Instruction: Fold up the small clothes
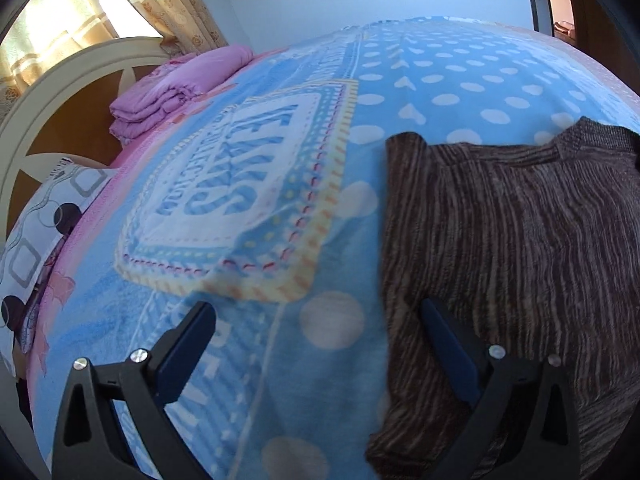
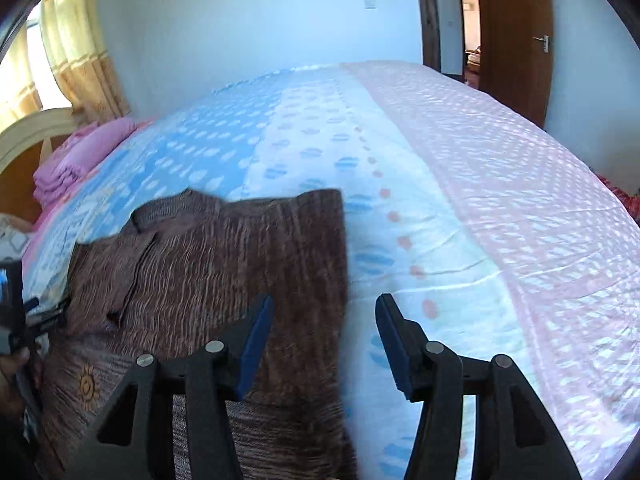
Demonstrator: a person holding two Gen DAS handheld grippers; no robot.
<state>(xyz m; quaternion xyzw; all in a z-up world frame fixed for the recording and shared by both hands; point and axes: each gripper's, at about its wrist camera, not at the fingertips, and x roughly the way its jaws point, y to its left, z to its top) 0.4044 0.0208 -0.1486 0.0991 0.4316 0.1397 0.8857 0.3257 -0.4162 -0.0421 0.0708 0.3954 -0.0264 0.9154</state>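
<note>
A brown striped garment [image 1: 520, 232] lies flat on a bed covered by a blue dotted blanket [image 1: 460, 80]. In the left wrist view its straight left edge runs from near the camera up the blanket, and its collar end lies farthest from the camera. The left gripper [image 1: 320, 344] hangs over that edge with its jaws wide apart and nothing between them: one finger over bare blanket, the other over the cloth.

In the right wrist view the right gripper [image 2: 324, 344] stands over the garment's right edge with its jaws partly open and empty. Its left finger is above the brown cloth and its right finger above the pale sheet. To the right, the bed stretches bare and pink-patterned toward an open wooden door [image 2: 516, 40].

A folded pink quilt [image 1: 172, 88] sits well apart by the headboard [image 1: 60, 92], leaving wide bare blanket left of the garment.
</note>
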